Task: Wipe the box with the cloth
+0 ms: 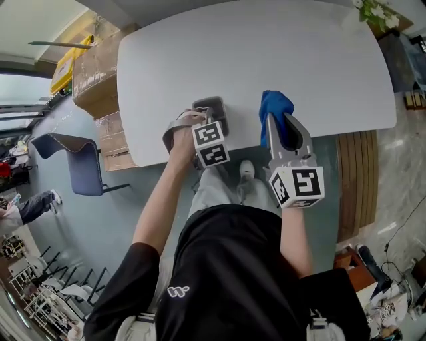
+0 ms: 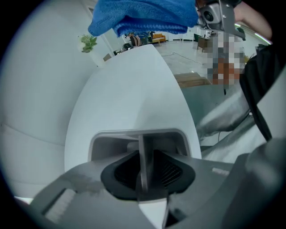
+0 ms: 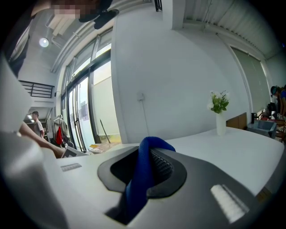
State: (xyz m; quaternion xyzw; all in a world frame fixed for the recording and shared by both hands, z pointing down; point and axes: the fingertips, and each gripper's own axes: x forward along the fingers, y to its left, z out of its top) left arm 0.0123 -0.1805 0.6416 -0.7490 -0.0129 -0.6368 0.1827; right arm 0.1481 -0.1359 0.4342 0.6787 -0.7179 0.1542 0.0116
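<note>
Left hand-held gripper (image 1: 200,121) is pointing down into the grey box (image 1: 213,108), which is sitting at the near edge of the white counter (image 1: 266,53). Its jaws are standing released, straddling a thin upright panel of the box (image 2: 142,147) without pressing it. Right hand-held gripper (image 1: 282,130) is clenching the blue cloth (image 1: 274,106) near the box, apart from it.

Head view: my left gripper (image 1: 208,114) + hand cover most of the grey box (image 1: 223,110), and only its far rim shows. The blue cloth's (image 1: 274,106) near part is hidden behind the right gripper (image 1: 279,123). Left gripper view: cloth is cut off at top edge and the box's near wall is behind the jaws. The flowers (image 1: 376,12) are clipped at the head view's top edge.
</note>
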